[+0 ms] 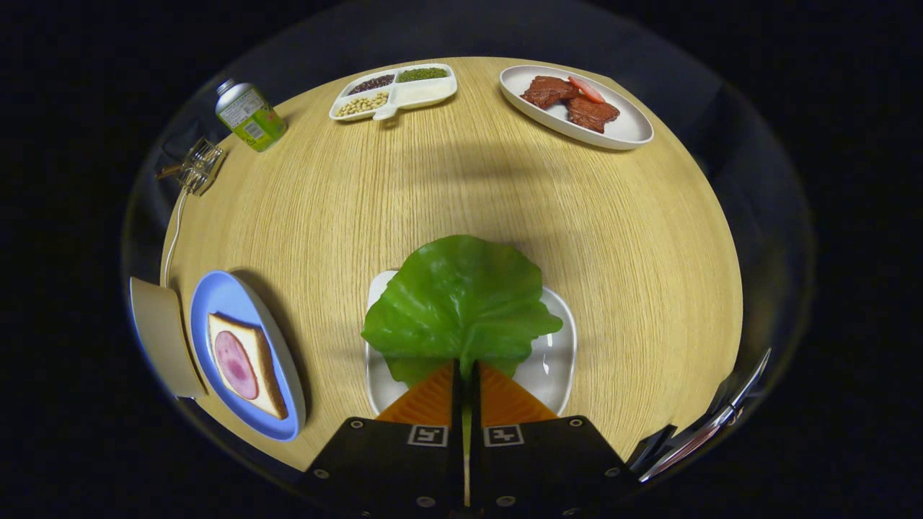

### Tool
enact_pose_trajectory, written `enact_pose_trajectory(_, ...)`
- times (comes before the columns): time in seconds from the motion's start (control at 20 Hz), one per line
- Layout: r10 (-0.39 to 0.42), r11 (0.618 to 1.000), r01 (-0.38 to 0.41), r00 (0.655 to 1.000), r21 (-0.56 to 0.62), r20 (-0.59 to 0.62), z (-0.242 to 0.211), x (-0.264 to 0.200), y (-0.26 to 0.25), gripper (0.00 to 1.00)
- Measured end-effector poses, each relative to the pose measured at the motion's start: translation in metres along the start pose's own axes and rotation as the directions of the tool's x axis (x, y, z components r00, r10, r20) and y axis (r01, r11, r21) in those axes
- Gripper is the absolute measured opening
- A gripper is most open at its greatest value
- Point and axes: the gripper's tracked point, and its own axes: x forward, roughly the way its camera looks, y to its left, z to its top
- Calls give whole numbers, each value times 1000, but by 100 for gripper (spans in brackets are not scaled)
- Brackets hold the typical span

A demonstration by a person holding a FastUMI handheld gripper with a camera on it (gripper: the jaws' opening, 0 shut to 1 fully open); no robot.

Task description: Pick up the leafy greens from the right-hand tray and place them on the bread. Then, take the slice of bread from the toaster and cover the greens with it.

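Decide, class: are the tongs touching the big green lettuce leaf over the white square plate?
Touching. In the gripper view the tongs are closed on the green lettuce leaf's near edge, pinching it from both sides.

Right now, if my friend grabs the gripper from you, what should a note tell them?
Gripper: shut on the green leaf, pinching its near edge between both fingers.
The leaf hangs over the white tray; whether it still touches the tray is hard to tell.
Bread with a pink slice of meat lies on the blue plate, to the left of the fingers, nothing green on it yet.
Done: leaf gripped.
Left: carry the leaf to the bread and lay it there, then fetch the toaster's slice and cover the leaf. The beige thing beside the blue plate may be the toaster; no slice is visible in it.
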Motion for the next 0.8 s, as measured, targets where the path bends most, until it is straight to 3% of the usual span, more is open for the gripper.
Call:
enact_pose_trajectory(0.4,65,997,-68,996,47,59,5,-38,16,1)
enact_pose_trajectory(0.8,191,982,-191,976,-10,109,15,-90,90,1)
